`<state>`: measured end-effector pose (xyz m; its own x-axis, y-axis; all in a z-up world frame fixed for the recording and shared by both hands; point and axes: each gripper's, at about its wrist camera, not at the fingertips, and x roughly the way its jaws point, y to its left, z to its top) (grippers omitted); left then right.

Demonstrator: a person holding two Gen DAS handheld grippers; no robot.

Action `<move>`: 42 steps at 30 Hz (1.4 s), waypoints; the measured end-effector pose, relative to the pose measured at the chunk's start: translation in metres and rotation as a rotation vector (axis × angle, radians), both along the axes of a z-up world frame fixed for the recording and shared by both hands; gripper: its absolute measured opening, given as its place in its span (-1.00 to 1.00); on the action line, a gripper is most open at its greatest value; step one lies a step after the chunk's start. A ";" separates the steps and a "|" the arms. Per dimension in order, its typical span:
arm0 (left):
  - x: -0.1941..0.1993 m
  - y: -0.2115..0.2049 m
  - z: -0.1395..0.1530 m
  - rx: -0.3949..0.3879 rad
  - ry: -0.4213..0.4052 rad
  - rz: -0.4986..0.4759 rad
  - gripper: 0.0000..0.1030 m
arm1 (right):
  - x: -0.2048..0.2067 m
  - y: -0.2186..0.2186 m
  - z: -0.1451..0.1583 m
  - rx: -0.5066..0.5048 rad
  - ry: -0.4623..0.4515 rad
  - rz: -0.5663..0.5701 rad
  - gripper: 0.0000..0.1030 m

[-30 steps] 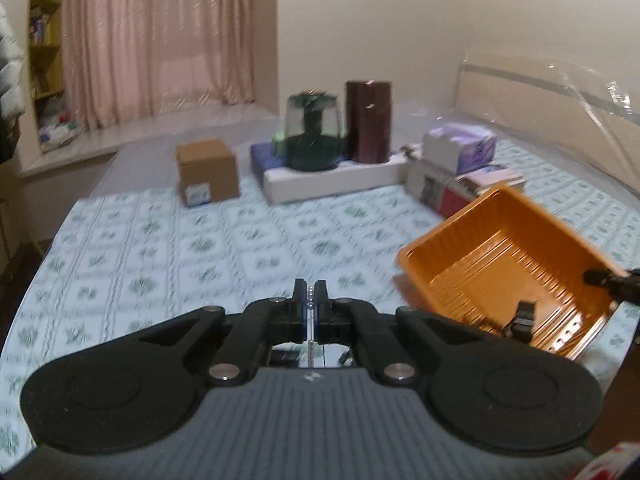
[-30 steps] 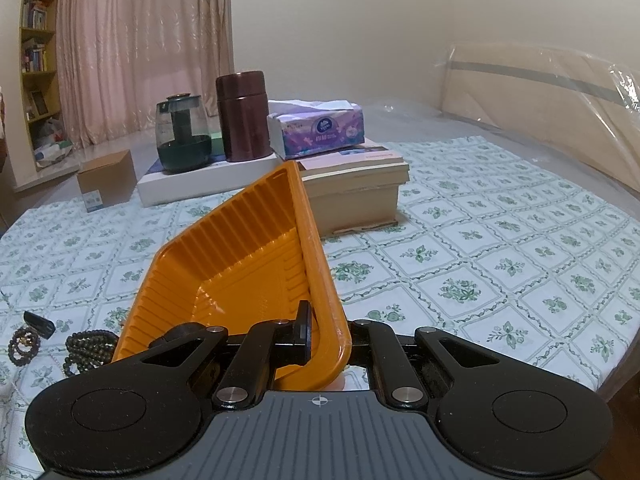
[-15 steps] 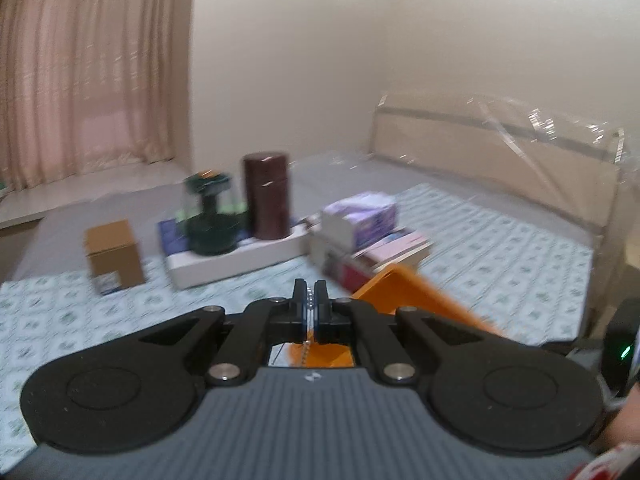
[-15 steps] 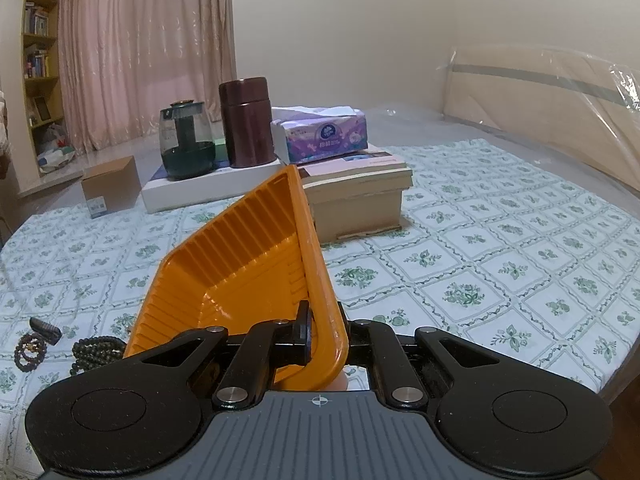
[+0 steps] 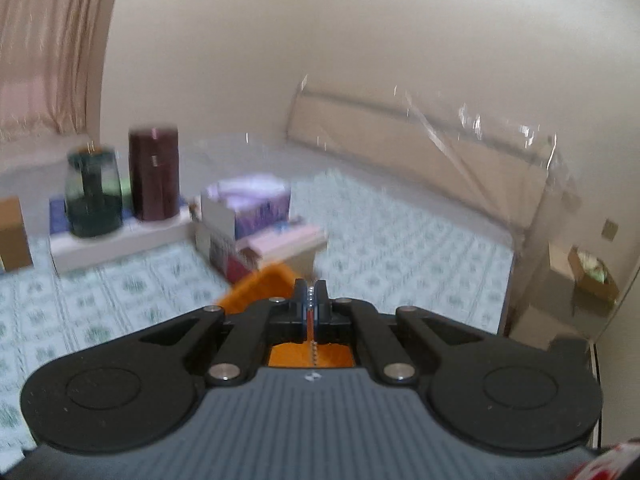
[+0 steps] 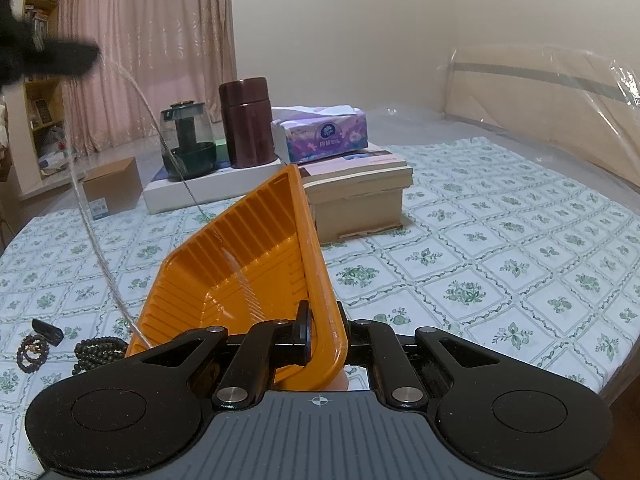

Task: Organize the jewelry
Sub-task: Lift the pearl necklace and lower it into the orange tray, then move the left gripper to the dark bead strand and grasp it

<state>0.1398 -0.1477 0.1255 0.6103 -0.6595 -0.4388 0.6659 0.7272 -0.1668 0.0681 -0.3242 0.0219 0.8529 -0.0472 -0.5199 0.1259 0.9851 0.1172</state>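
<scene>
Left gripper: your left gripper (image 5: 310,294) has its jaws pressed together on a thin silver bead chain (image 5: 311,346), which shows as small beads between the tips and hangs down below them over the orange tray. From the right wrist camera the same gripper is a dark blur at the upper left (image 6: 60,58), high above the bed.

Chain: from that blur, fine pale strands curve down through the air, and the lower end reaches the near left corner of the tray.

Right gripper: your right gripper (image 6: 320,328) is clamped on the near right rim of the orange tray (image 6: 248,264). One finger (image 6: 301,330) sits inside the rim, the other is hidden behind the tray wall.

Tray: it is held tilted, right edge raised, ribbed inside turned to the left; you cannot tell whether its low left edge touches the bed.

Other jewelry: a dark green bead string (image 6: 98,354) lies on the bed cover (image 6: 480,264) just left of the tray; a brown bead bracelet (image 6: 32,354) and a small black clip-like piece (image 6: 48,331) lie further left.

Background: a stack of books (image 6: 360,196) with a purple tissue box (image 6: 320,134) on it stands behind the tray. Left of it are a brown canister (image 6: 246,132) and a dark glass teapot (image 6: 188,142) on a white flat box, then a cardboard box (image 6: 112,188).

Left view: it is blurred, so fine detail there is unclear.
</scene>
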 end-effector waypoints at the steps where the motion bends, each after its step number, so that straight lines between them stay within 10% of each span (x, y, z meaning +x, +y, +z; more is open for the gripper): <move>1: 0.003 -0.002 -0.010 0.020 0.022 -0.003 -0.97 | 0.000 -0.001 0.000 0.001 0.001 0.000 -0.83; 8: 0.030 -0.005 -0.068 0.127 0.119 0.019 -0.97 | 0.001 -0.001 -0.001 0.003 0.002 0.000 -0.83; 20: 0.043 0.010 -0.071 0.150 0.109 0.082 -0.67 | 0.002 -0.001 -0.001 -0.003 0.008 -0.004 -0.84; 42: -0.009 0.207 -0.121 0.248 0.134 0.617 -0.53 | 0.003 -0.001 -0.003 -0.009 0.011 -0.006 -0.84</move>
